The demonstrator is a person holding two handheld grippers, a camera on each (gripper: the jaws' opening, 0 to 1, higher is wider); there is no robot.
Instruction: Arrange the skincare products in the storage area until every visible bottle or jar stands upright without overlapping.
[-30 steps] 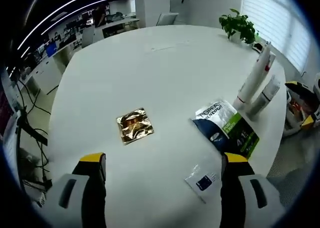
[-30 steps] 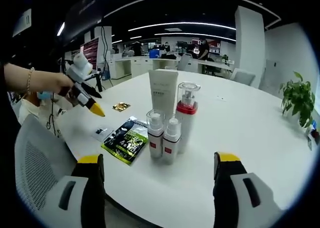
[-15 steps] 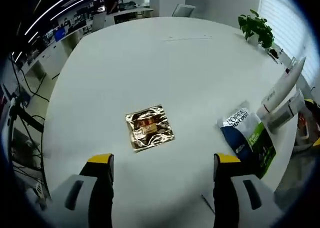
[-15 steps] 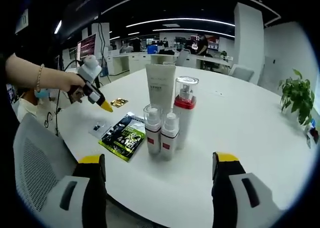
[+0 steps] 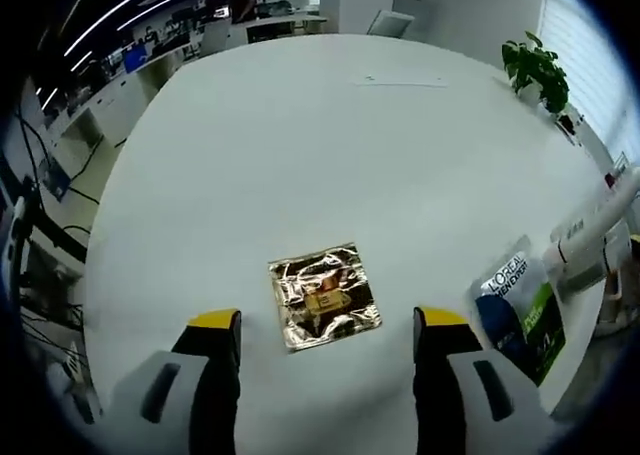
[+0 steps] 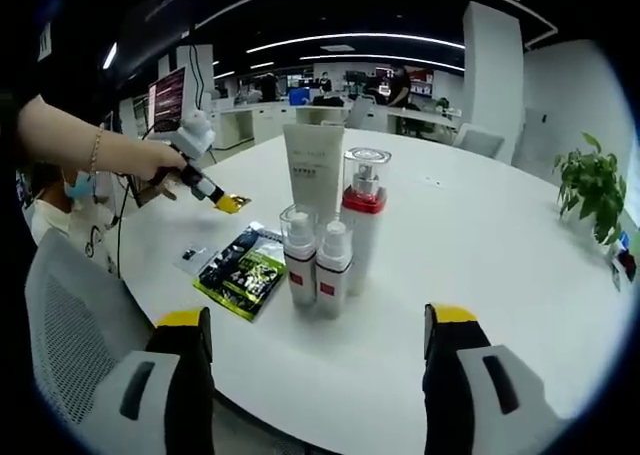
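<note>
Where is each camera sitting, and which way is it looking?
Left gripper view: rides on the left gripper, looking down on the white table with a gold sachet between its open jaws.
Right gripper view: rides on the right gripper, looking level across the table at upright bottles; the person's hand holds the left gripper over the sachet there.
Both share: the table, the sachet, a green pouch, the bottles and a plant.
</note>
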